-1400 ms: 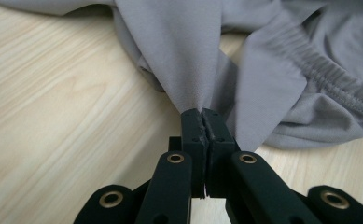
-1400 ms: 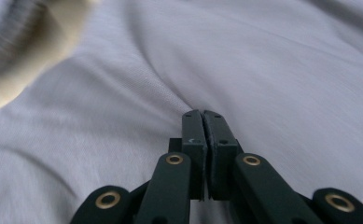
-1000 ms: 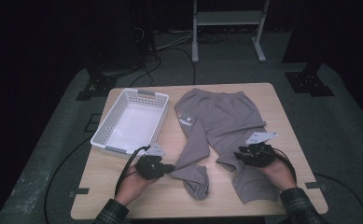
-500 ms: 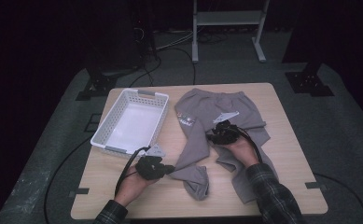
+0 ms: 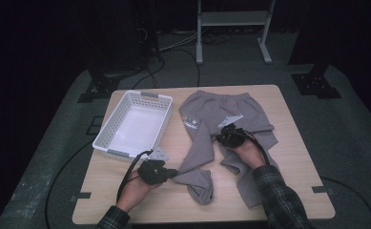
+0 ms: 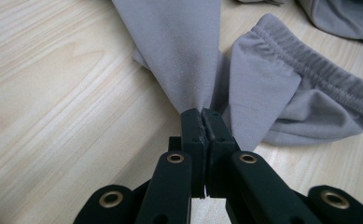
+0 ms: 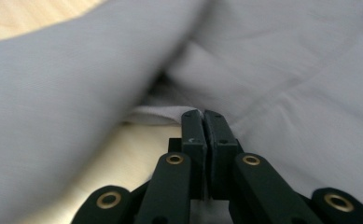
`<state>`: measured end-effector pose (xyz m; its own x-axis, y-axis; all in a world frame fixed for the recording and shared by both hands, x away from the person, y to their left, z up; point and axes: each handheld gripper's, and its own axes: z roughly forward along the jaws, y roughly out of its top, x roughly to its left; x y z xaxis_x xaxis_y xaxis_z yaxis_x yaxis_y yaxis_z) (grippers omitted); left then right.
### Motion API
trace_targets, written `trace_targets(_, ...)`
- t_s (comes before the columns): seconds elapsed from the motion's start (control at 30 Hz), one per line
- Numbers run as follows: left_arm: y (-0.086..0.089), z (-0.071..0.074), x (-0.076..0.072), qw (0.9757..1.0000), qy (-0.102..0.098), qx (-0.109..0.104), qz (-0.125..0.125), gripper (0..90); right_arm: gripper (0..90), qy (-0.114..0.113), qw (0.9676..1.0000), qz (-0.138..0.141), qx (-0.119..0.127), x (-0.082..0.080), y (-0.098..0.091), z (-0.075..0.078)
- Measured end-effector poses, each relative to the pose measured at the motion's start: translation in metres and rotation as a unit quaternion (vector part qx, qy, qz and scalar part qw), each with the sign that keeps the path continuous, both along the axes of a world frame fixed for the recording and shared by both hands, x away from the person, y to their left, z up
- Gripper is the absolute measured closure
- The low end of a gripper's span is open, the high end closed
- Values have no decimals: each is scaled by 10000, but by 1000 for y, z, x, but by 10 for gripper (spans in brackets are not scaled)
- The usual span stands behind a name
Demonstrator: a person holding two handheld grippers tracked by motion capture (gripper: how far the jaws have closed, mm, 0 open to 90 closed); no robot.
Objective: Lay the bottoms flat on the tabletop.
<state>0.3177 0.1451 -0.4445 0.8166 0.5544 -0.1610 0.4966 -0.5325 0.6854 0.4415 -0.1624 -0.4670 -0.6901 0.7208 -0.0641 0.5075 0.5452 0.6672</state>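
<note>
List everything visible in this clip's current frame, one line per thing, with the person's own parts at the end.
Sweatpants: one, grey, spread across the table's middle and right, small logo near the waist.
Basket: one, white plastic, on the table's far left part.
Table: one, light wood.
Stand: one, pale metal, on the floor behind the table.
Cables: several, dark, on the floor.
Left gripper: one, black, shut on a trouser leg's fabric.
Right gripper: one, black, jaws together at the crotch area; grip unclear.
Sleeves: two, plaid.

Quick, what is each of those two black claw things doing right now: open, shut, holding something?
Left gripper: shut on a leg of the grey fabric sweatpants.
Right gripper: jaws just closed, shut on the sweatpants' fabric near the crotch.
</note>
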Motion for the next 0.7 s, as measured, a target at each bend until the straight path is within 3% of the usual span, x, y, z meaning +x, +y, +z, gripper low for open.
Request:
trace_targets(0.2,1,0,0,10000,19,-16,1,891,878,-23,9986,-538,10,6,-39,5)
trace_targets(0.37,3,1,-1,10000,13,-61,34,890,882,-18,9925,-1214,97,13,-79,5)
trace_targets(0.4,3,2,-1,10000,25,-74,46,890,882,-18,9925,-1214,97,13,-79,5)
trace_targets(0.53,5,3,-2,9999,27,-99,51,890,880,-38,9868,-1620,68,17,-97,2)
trace_targets(0.6,6,4,-4,9999,19,-140,61,891,876,-52,9864,-1643,66,17,-98,2)
trace_targets(0.7,5,5,-5,9998,46,-180,55,890,752,-211,9864,-1612,238,12,-93,11)
